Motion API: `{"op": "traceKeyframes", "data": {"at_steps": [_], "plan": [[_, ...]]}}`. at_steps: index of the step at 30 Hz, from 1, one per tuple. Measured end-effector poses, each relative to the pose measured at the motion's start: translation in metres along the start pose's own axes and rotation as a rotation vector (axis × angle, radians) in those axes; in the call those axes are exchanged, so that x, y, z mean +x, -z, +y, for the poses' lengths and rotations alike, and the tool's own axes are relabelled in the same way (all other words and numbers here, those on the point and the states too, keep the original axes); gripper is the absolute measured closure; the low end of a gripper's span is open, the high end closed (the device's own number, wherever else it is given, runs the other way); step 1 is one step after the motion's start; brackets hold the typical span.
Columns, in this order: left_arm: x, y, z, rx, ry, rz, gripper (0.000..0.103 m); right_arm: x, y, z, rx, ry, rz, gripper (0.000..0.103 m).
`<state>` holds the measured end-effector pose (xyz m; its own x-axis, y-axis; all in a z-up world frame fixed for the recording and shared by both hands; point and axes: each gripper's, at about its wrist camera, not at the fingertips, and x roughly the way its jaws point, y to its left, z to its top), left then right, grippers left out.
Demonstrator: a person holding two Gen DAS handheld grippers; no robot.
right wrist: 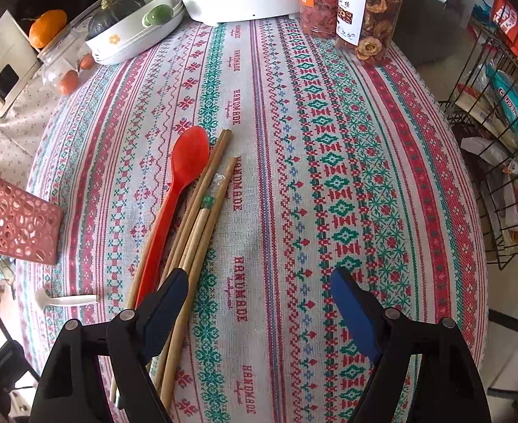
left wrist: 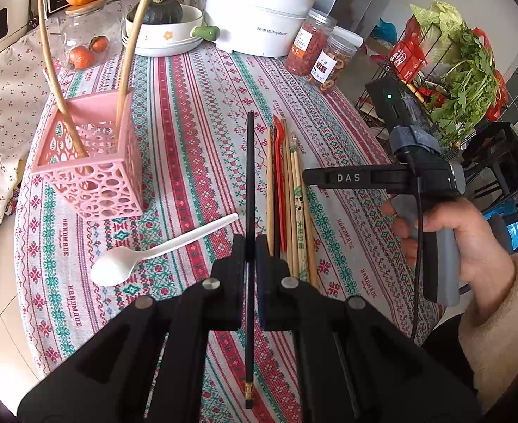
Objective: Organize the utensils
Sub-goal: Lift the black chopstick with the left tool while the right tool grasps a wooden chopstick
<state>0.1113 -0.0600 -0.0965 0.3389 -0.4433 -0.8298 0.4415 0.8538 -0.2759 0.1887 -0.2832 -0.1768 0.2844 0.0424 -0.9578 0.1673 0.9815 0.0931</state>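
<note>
Nearest, left gripper (left wrist: pixel 248 246): clenched on a single black chopstick (left wrist: pixel 249 176). Gripped it partway along, gold-capped end toward the camera, tip pointing far across the tablecloth (left wrist: pixel 195 105). Looked raised clear of the cloth, though hard to be sure.

Just right of that, right gripper (right wrist: pixel 259 278): released, jaws wide, nothing between them. Hovered pointing down over the table, held by a hand (left wrist: pixel 470 246) in a fluffy cream sleeve. Had its left finger over the near ends of the wooden chopsticks (right wrist: pixel 195 232) without closing on them.

On the cloth, still unsorted: that bundle of wooden chopsticks, one in a paper wrapper, lying side by side near the table's middle. Touching them on the left, a red spoon (right wrist: pixel 185 165), bowl end far. Well apart, to the near left, a white spoon (left wrist: pixel 146 253), lying alone.

Further left, pink openwork holder (left wrist: pixel 90 176): stood upright, already holding two long pale wooden sticks (left wrist: pixel 53 60) that leaned out of its top.

Far side, not part of the sorting: white cooking pot (left wrist: pixel 259 10), two jars of dried fruit (left wrist: pixel 315 53), a dish with a green squash (left wrist: pixel 162 10).

Judged early to midway: two pieces in the holder, one black chopstick in hand and likely bound there next. Left to do: the wooden bundle, the red spoon, the white spoon.
</note>
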Motion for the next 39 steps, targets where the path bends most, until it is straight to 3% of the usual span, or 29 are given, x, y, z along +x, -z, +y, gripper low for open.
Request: {"op": "traceKeyframes", "data": {"at_steps": [7, 9, 12, 15, 20, 23, 29, 36, 39], "plan": [[-0.013, 0.001, 0.005, -0.001, 0.021, -0.007, 0.097, 0.006, -0.001, 0.019, -0.040, 0.069, -0.035, 0.025], [-0.014, 0.003, 0.007, -0.006, 0.020, -0.009, 0.097, 0.007, 0.000, 0.024, -0.071, 0.114, -0.040, 0.027], [-0.016, 0.003, 0.010, -0.015, 0.017, -0.014, 0.096, 0.007, 0.000, 0.027, -0.061, 0.107, -0.046, 0.033], [-0.018, 0.004, 0.015, -0.026, 0.011, -0.016, 0.096, 0.005, 0.000, 0.031, -0.074, 0.098, -0.054, 0.048], [-0.020, 0.007, 0.020, -0.046, -0.001, -0.028, 0.096, 0.002, 0.004, 0.032, -0.097, 0.059, -0.044, 0.084], [-0.023, 0.009, 0.023, -0.050, -0.010, -0.040, 0.096, 0.001, 0.005, 0.021, -0.058, -0.004, -0.038, 0.092], [-0.035, 0.013, 0.024, -0.044, -0.019, -0.077, 0.096, -0.018, 0.018, 0.000, -0.005, -0.129, -0.088, 0.096], [-0.063, 0.016, 0.020, -0.012, -0.020, -0.172, 0.097, -0.082, 0.043, -0.003, -0.040, -0.194, -0.291, 0.097], [-0.080, 0.017, 0.019, -0.004, -0.019, -0.233, 0.097, -0.111, 0.056, 0.004, -0.082, -0.181, -0.385, 0.097]]}}
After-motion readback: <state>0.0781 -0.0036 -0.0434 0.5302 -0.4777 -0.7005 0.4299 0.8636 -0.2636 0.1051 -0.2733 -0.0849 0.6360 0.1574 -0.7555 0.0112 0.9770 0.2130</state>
